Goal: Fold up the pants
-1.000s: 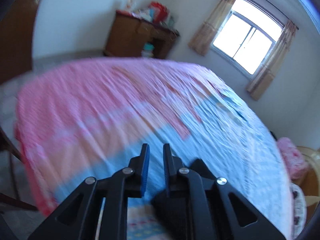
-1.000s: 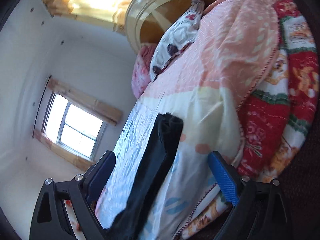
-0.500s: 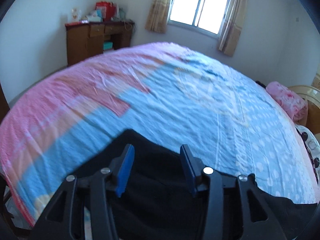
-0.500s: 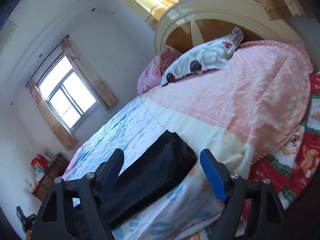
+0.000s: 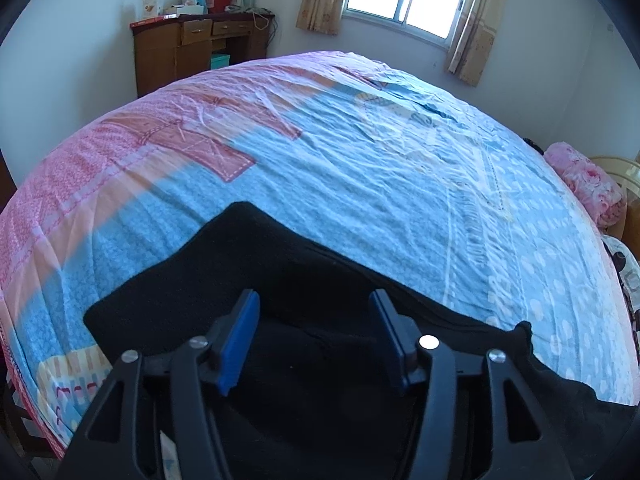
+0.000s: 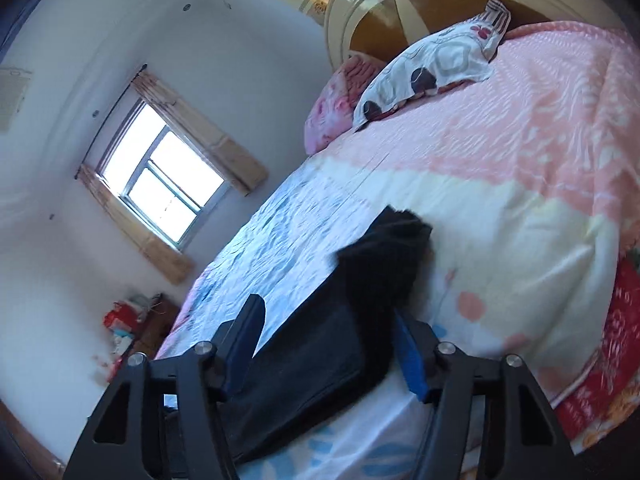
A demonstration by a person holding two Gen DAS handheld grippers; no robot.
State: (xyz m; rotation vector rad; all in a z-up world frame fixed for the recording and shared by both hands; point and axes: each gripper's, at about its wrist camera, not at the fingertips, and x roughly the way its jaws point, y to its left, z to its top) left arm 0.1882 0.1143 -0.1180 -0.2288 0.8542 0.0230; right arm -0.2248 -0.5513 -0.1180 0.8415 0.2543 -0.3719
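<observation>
A second ago your left gripper (image 5: 314, 338) was nearly pinched together over bare, blurred bedspread; now it is looking down on the black pants (image 5: 248, 280), and its jaws are opening, standing about half spread. The dark cloth is lying under and between its blue pads (image 5: 240, 336), but the pads are not pressing on it, and I cannot tell whether their tips are touching the fabric. Your right gripper (image 6: 326, 346) was spread wide a second ago with the room tilted hard; the view is now sitting more level and the jaws are closing, with a raised fold of the pants (image 6: 384, 276) standing between the pads. The right pad looks to be brushing that fold, while the left pad is standing clear of it over the bedspread.

The pants are lying along the near side of the bed (image 5: 380, 152), one squared end reaching out to the left in your left view and a long strip running off to the right. Beyond them the blue and pink bedspread is stretching open all the way to the far edge. In your right view the pillows (image 6: 432, 68) are resting well apart from the pants by the headboard (image 6: 340, 20), and a red blanket (image 6: 616, 344) is hanging at the near right edge.
</observation>
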